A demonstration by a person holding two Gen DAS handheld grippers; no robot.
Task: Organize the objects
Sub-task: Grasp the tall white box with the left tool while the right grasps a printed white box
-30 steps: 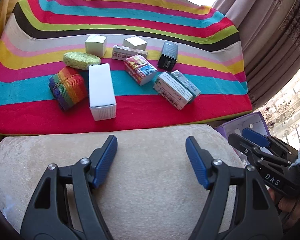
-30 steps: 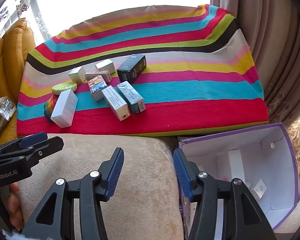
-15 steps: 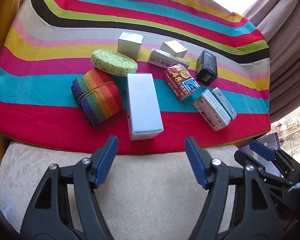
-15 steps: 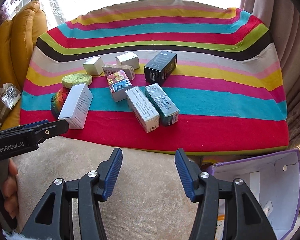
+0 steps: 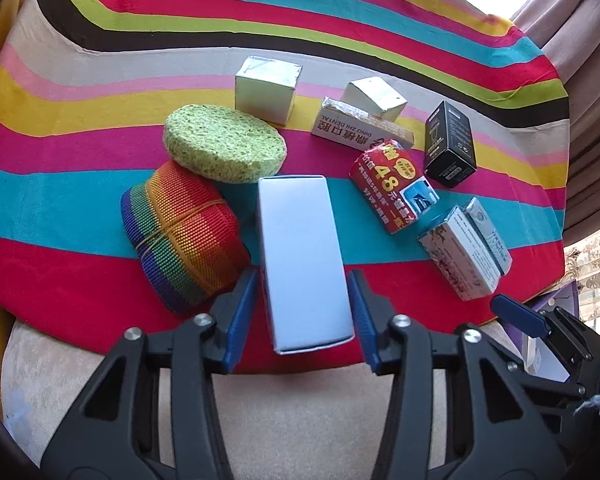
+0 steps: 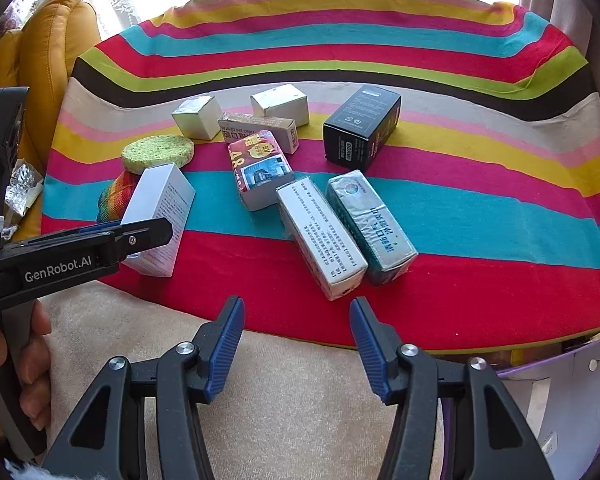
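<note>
A long white box lies on the striped cloth; my left gripper is open with one finger on each side of its near end, small gaps showing. The box and the left gripper also show in the right wrist view. Beside it lie a rainbow strap roll and a green sponge. My right gripper is open and empty, just short of a white printed box and a teal box.
Further back lie a red box, a black box, a brown long box and two small silver boxes. A beige cushion is below. A purple-rimmed bin stands at the right. A yellow cushion is left.
Both grippers have moved forward toward the cloth. My left gripper now straddles the white box's near end and its fingers have narrowed. The right gripper has come closer to the two long boxes.
</note>
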